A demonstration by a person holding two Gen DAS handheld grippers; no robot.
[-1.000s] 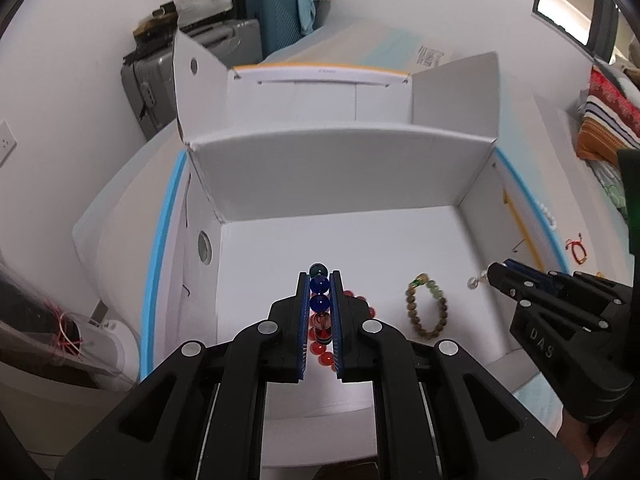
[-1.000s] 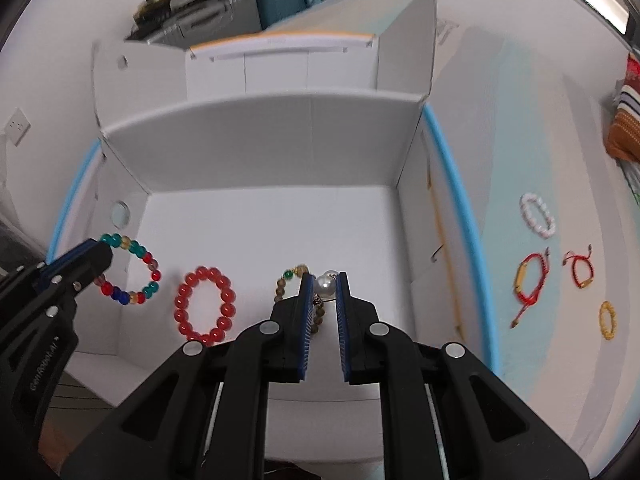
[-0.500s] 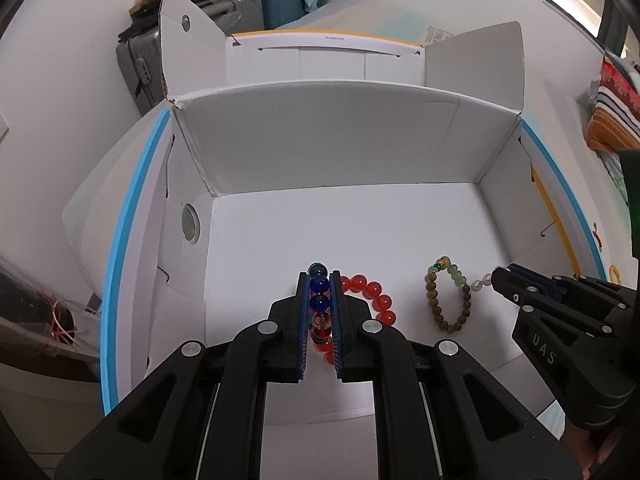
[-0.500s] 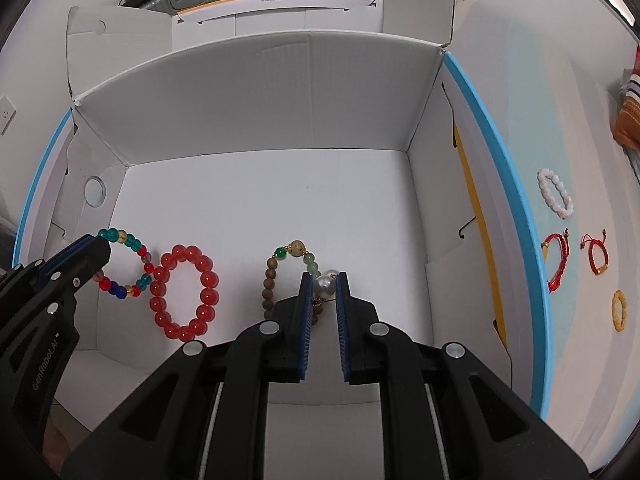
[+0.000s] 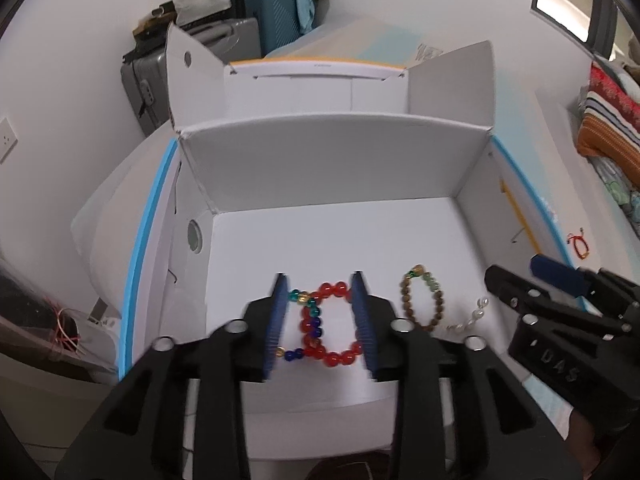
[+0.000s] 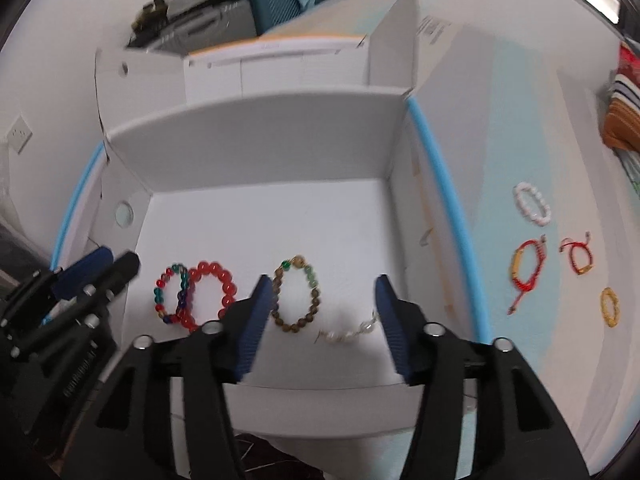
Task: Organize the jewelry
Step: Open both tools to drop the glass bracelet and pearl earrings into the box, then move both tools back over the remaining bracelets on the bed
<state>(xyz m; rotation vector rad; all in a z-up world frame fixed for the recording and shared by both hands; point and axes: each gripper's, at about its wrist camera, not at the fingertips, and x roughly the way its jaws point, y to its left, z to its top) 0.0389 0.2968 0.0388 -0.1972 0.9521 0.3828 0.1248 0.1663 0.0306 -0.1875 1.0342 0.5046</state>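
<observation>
An open white cardboard box [image 5: 332, 160] holds several bracelets on its floor. My left gripper [image 5: 320, 316] hovers over the multicolour bead bracelet [image 5: 306, 312]; its jaws are opening and the pads do not touch the bracelet. That bracelet lies flat, overlapping the red bead bracelet [image 5: 340, 356]. My right gripper [image 6: 322, 292] is also opening above the pearl strand [image 6: 352, 332], which lies loose beside the brown bead bracelet [image 6: 296, 300]. In the right wrist view the red bracelet [image 6: 212, 296] and the multicolour one [image 6: 168, 294] lie at the left, near the left gripper [image 6: 116, 258].
On the pale blue surface right of the box lie a white bead bracelet [image 6: 532, 204], two red cord bracelets [image 6: 526, 270] [image 6: 578, 258] and a yellow ring-shaped one [image 6: 609, 306]. The box's flaps stand up behind. Suitcases [image 5: 224, 52] stand against the far wall.
Both grippers went from shut to open. The multicolour bracelet dropped out of the left one onto the red bracelet, and the pearl strand fell from the right one beside the brown bracelet.
</observation>
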